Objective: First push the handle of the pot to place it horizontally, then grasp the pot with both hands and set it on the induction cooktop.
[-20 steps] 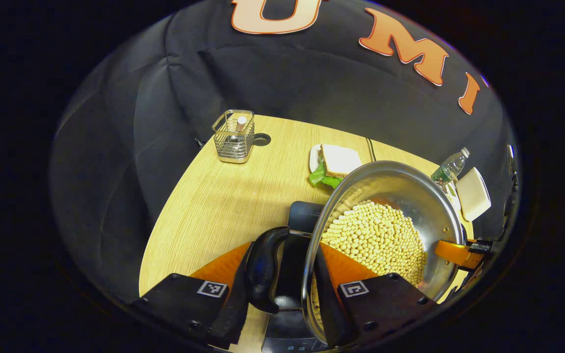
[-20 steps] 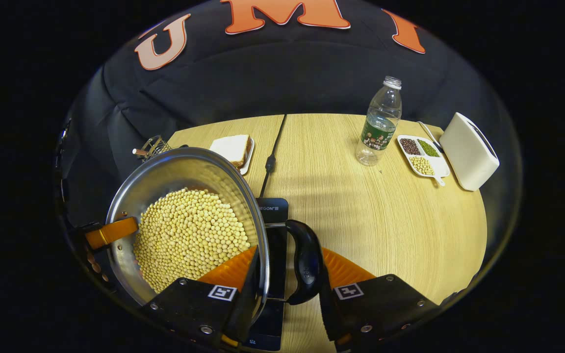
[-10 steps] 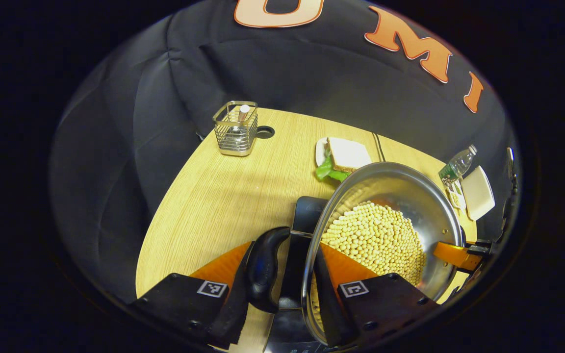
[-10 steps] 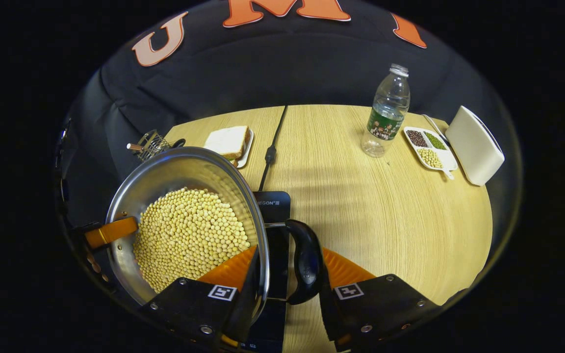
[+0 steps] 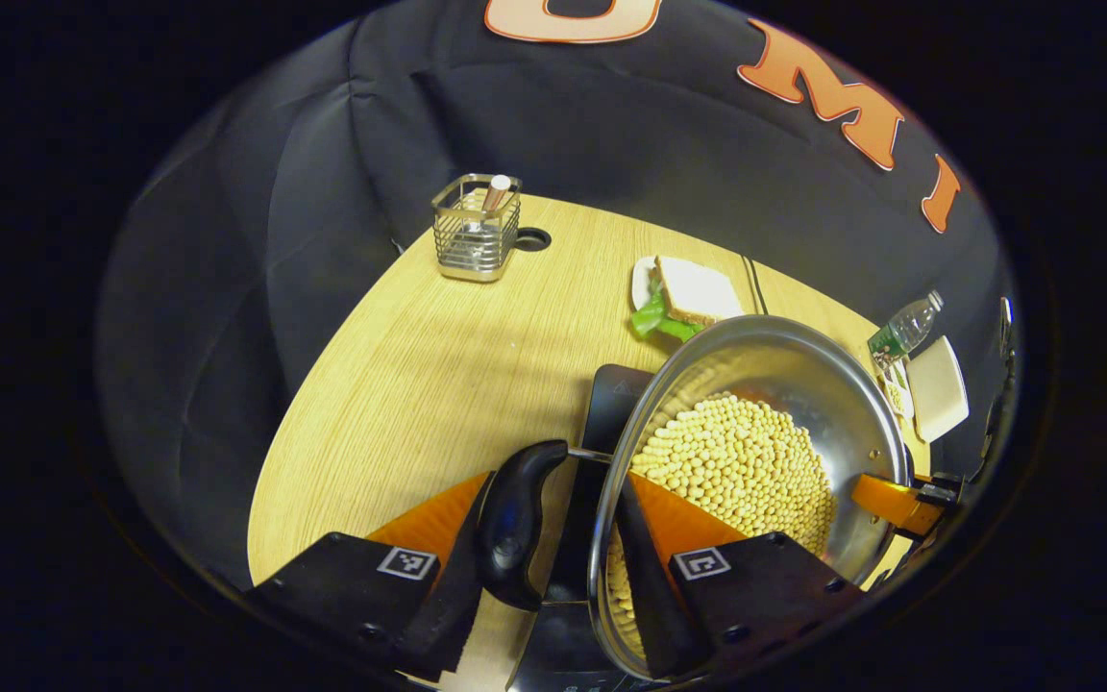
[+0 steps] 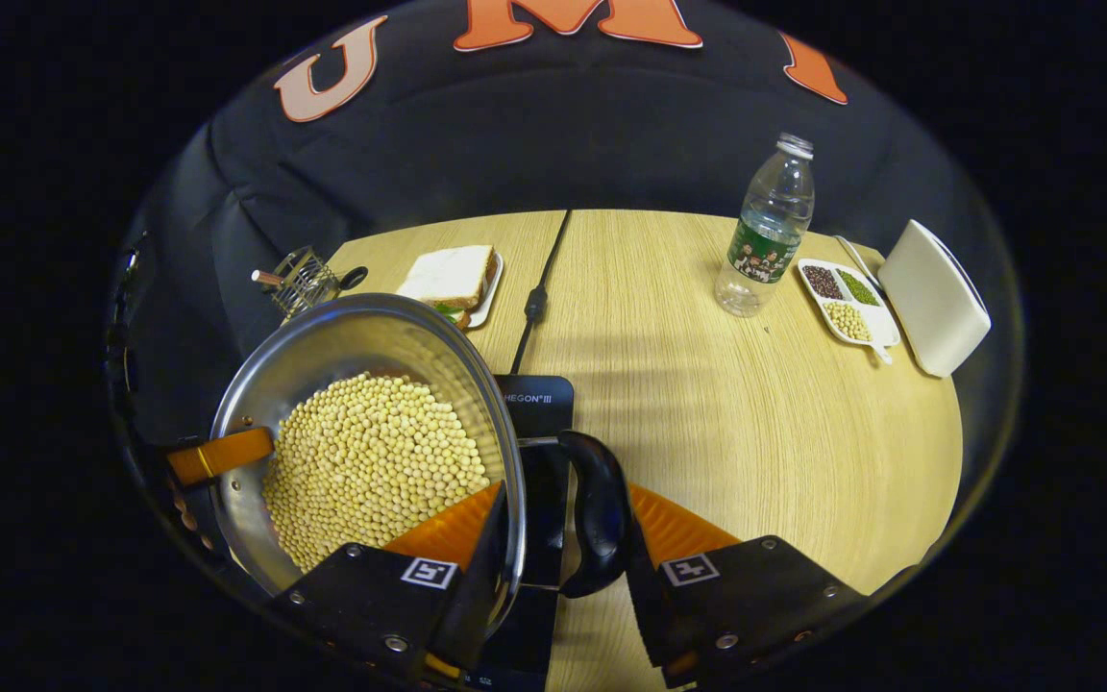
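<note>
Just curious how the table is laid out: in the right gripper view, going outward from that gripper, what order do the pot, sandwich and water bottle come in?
1. Pot, at the right gripper's fingers, left.
2. Sandwich, farther back, left.
3. Water bottle, far right; about as far as the sandwich, hard to rank.

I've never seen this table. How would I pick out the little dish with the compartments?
Start at the round wooden table and look to its far right edge, where a white toaster stands. Between it and the clear water bottle lies the white divided dish. Unlike the sandwich plate across the table, it holds separate heaps of dark, green and pale beans.
</note>
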A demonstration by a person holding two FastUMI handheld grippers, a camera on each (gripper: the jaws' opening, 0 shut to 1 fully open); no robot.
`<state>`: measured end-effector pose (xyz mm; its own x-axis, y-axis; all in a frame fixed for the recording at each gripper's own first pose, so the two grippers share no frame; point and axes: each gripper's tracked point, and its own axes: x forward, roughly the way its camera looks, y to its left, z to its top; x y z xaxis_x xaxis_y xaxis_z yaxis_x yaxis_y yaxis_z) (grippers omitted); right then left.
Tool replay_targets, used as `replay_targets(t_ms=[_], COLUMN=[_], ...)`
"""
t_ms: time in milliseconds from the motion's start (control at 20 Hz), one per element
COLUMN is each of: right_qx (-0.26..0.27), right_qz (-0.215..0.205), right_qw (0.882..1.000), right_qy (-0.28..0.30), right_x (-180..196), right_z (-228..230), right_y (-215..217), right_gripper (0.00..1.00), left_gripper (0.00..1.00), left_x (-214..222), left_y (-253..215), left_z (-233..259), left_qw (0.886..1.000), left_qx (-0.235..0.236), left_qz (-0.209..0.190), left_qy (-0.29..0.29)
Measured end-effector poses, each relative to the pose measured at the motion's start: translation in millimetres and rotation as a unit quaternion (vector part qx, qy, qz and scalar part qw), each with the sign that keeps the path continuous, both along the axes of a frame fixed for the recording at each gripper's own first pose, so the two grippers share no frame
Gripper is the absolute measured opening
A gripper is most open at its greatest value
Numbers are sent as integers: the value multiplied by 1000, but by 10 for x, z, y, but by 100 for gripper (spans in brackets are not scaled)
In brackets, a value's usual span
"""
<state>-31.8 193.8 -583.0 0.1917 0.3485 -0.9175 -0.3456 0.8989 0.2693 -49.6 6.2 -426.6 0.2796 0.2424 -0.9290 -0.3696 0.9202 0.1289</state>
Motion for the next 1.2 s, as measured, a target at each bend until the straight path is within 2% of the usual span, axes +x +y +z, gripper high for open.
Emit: replay_targets(t_ms=[50,100,150,300,350,700,750,900,1000,1200], right_qx=[4,14,23,44,50,66,69,81,88,82], right_qz=[-1,-1,-5,-26,-31,-40,-41,-43,-47,-63], right_qw=[1000,1000,999,998,997,991,990,985,979,957], right_qy=[-13,-25,-35,-47,-56,-106,-114,-146,-180,-272], right_x=[32,93,146,237,287,476,514,678,813,1281], right_z=[42,111,202,397,463,849,929,1193,1488,2163], right_y=[-9,-15,-47,-236,-306,-848,-953,-1304,-1642,-2391], right_gripper=[66,63,70,76,79,81,82,84,87,92], left_gripper=[79,81,81,84,87,89,92,94,92,94], left_x=[47,55,75,75,86,118,138,273,413,746], left_y=[0,4,11,16,9,-213,-252,-377,-546,-926], left_z=[34,61,108,281,347,701,776,1074,1327,1915], left_qw=[1000,1000,999,998,997,993,991,983,976,956], left_qx=[3,7,14,40,48,83,91,124,135,138], left_qz=[2,1,-1,-11,-14,-22,-25,-43,-51,-53], left_qy=[-12,-21,-29,-46,-53,-86,-94,-126,-163,-252])
